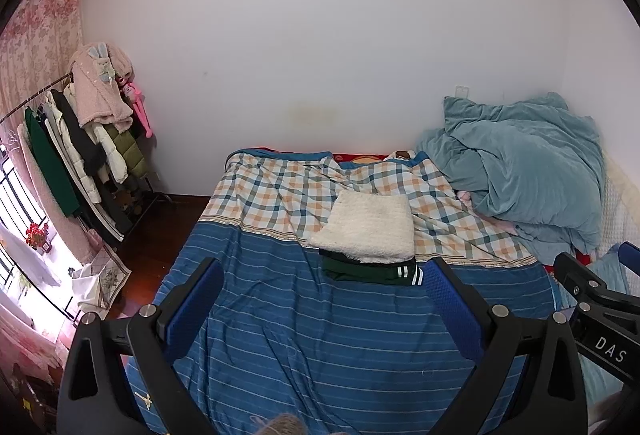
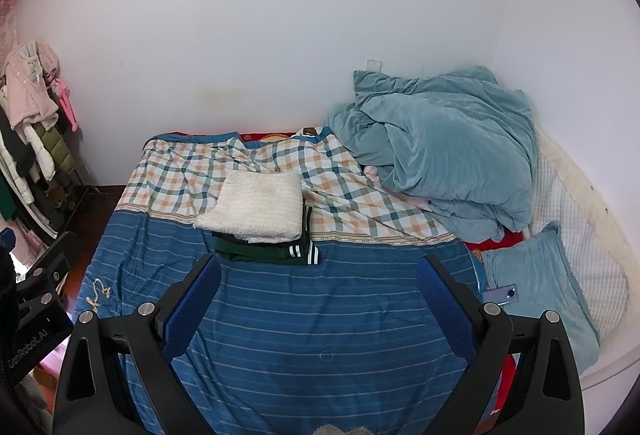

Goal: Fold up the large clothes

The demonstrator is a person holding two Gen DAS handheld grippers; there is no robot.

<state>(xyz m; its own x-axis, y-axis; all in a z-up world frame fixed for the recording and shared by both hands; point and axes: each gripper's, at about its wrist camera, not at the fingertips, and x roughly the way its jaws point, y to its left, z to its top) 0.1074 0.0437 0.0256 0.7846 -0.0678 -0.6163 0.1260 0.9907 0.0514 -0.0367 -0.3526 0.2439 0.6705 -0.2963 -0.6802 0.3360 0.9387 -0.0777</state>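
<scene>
Bedroom with a plain white wall; the working surface is a bed spread with a blue striped and checked cover. Left to right: a clothes rack hung with coats stands by the window; a folded stack lies at mid-bed, a cream fleece garment resting on a dark green garment with white stripes; a rumpled teal duvet is heaped at the far right, with a teal pillow and a phone lying on it.

Left hand-held gripper hovers above the striped cover near the stack, fingers spread wide, nothing between them. Right hand-held gripper hovers likewise to its right, fingers apart and empty.

Handling, as judged: the cream fleece looks thick, soft and light; it should compress under the pads and sag if lifted at one point. The green garment beneath appears thinner and smoother, so the upper piece may slide on it. Both seem already folded. A fringe of grey-brown fabric shows at the bottom edge of both views; whether it is the next garment cannot be told. Soft cloth of this kind is best taken at two corners or along a hem, one gripper to each.
</scene>
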